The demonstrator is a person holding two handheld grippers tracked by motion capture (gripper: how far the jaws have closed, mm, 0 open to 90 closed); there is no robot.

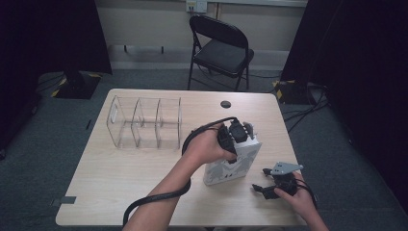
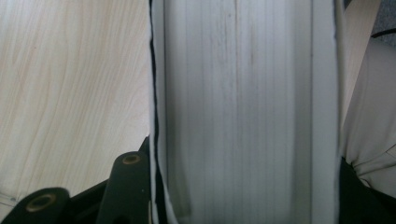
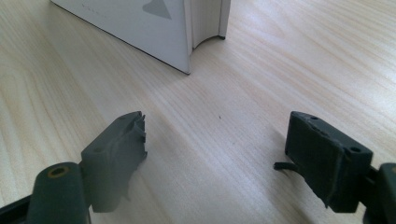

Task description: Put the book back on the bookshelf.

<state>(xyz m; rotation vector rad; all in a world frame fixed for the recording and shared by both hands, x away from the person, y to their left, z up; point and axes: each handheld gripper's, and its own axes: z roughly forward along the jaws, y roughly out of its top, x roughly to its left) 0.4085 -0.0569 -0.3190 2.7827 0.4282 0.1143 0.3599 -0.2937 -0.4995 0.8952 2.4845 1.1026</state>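
Pale wood table (image 1: pixel 144 163), black folding chair (image 1: pixel 222 48) behind

table (image 1: pixel 144 163): pale matt wood grain | book (image 1: pixel 240 166): white smooth card cover | organizer (image 1: pixel 144 122): clear glossy plastic

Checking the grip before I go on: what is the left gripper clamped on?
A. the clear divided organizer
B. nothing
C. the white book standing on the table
C: the left gripper has its jaws on either side of the upright white book, whose page edges run between them in the left gripper view.

The book (image 1: pixel 232 163) stands right of the organizer (image 1: pixel 144 122) (well apart); chair (image 1: pixel 222 48) behind table (image 1: pixel 120 187).
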